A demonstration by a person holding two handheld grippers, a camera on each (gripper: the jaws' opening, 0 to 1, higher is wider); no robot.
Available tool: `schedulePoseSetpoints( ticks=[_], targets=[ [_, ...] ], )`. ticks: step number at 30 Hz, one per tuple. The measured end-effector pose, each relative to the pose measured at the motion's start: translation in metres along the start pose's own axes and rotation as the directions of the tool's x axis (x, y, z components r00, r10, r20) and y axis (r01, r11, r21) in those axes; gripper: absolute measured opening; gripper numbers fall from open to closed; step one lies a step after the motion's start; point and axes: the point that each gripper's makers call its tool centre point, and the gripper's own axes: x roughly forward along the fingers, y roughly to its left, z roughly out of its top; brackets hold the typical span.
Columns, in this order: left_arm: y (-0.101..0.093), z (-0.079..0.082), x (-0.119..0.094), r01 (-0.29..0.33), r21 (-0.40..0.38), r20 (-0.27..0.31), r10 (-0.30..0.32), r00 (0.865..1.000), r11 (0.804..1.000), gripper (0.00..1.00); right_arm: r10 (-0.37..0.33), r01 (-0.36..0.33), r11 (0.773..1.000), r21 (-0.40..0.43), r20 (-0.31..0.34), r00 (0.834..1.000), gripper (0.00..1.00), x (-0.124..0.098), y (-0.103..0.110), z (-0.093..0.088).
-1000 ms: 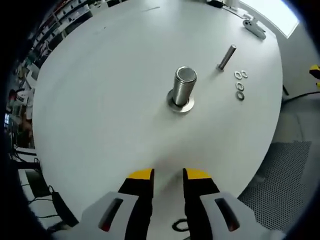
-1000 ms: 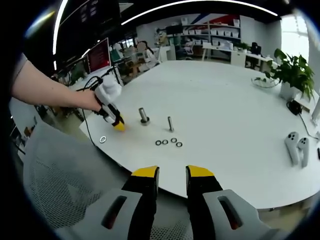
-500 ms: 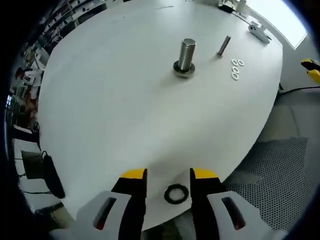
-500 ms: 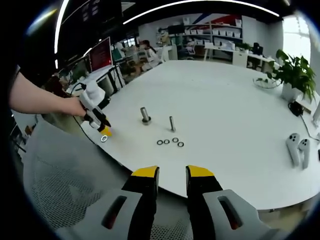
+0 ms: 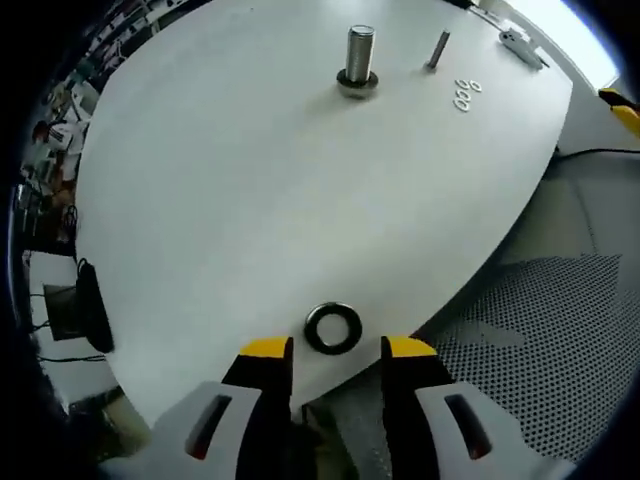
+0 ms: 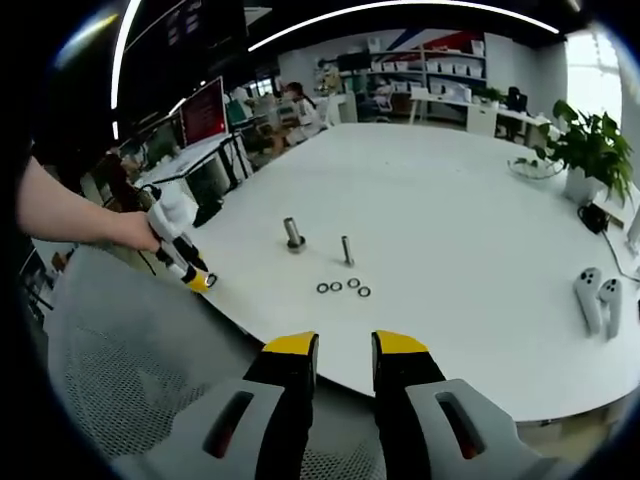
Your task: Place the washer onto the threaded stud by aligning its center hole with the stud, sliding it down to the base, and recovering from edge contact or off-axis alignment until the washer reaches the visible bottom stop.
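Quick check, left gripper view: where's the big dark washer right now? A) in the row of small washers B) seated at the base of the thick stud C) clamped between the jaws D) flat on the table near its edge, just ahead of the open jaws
D: the washer lies flat on the white table by its near edge, ahead of the left gripper, far from the threaded stud.

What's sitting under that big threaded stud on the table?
The threaded stud stands on a flat round metal base resting on the white table. Whatever lies beneath that base is covered.

Bare table (image 5: 220,170) between washer (image 5: 333,328) and threaded stud (image 5: 358,58); nothing between.
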Motion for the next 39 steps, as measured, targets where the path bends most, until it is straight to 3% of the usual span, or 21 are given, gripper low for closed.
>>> schedulePoseSetpoints(
  ticks=[10,23,29,31,39],
  targets=[
    [0.002,0.008,0.002,-0.021,0.025,-0.005,0.021,1.0,0.999,0.21,-0.004,0.004,1.0,0.003,0.005,1.0,0.24,0.0,-0.001,0.001],
    [0.007,0.032,0.005,-0.022,0.031,0.008,0.022,1.0,0.999,0.21,-0.009,0.009,1.0,0.006,0.006,1.0,0.24,0.0,-0.002,0.001],
    [0.011,0.052,0.008,-0.025,0.002,0.044,0.025,0.999,1.0,0.21,-0.012,0.012,1.0,0.008,0.003,1.0,0.24,0.0,-0.003,0.001],
    [0.011,0.051,0.009,-0.018,-0.045,0.025,0.019,1.0,0.999,0.21,-0.013,0.013,1.0,0.008,0.001,1.0,0.24,0.0,-0.003,0.0],
    [0.008,0.054,0.009,-0.025,-0.088,0.026,0.027,0.999,0.996,0.26,-0.017,0.017,1.0,0.014,0.007,1.0,0.24,0.0,-0.004,0.001]
  ],
)
